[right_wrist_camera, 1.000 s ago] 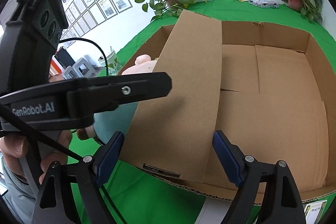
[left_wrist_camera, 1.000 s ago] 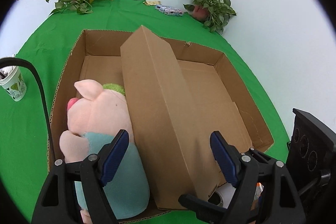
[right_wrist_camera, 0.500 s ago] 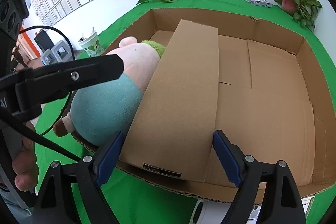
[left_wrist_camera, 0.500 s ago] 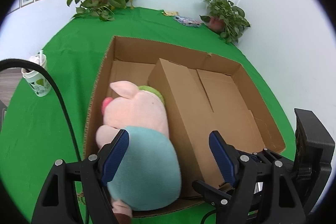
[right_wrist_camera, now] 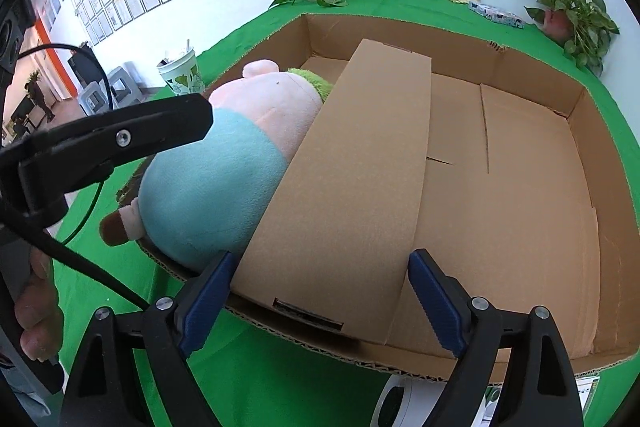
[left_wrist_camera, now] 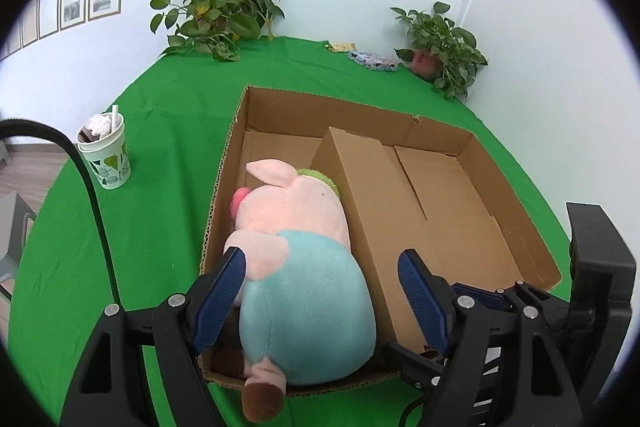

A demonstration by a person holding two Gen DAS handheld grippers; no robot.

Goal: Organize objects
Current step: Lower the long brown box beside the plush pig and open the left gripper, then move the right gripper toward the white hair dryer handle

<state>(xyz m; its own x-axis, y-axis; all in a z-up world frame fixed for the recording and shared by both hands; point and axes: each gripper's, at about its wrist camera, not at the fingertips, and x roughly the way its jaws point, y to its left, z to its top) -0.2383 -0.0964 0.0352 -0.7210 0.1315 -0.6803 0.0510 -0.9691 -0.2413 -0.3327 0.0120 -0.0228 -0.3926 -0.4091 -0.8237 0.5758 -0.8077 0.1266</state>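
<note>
Already the shallow open cardboard tray [left_wrist_camera: 516, 195] on the green-clothed surface [left_wrist_camera: 160, 131] holds two things side by side: a pink plush pig in a teal shirt [left_wrist_camera: 296, 247] lying along the tray's left wall, and a long narrow brown cardboard box [right_wrist_camera: 360, 163] pressed against the pig's flank. That tight packing looks deliberate, since it leaves the tray's right half bare for whatever comes next. The pig's brown foot [left_wrist_camera: 262, 401] hangs over the near rim, probably because the toy is longer than the tray is deep. The left hand-held gripper [left_wrist_camera: 320, 303] hovers released above the pig's teal back, its blue pads clear of the fabric on either side. The right hand-held gripper [right_wrist_camera: 320, 303] straddles the near end of the long box with its jaws opening and no pad pressing the cardboard, which reads as letting go after setting it down. A paper cup [left_wrist_camera: 106, 157] stands well apart to the left.
</note>
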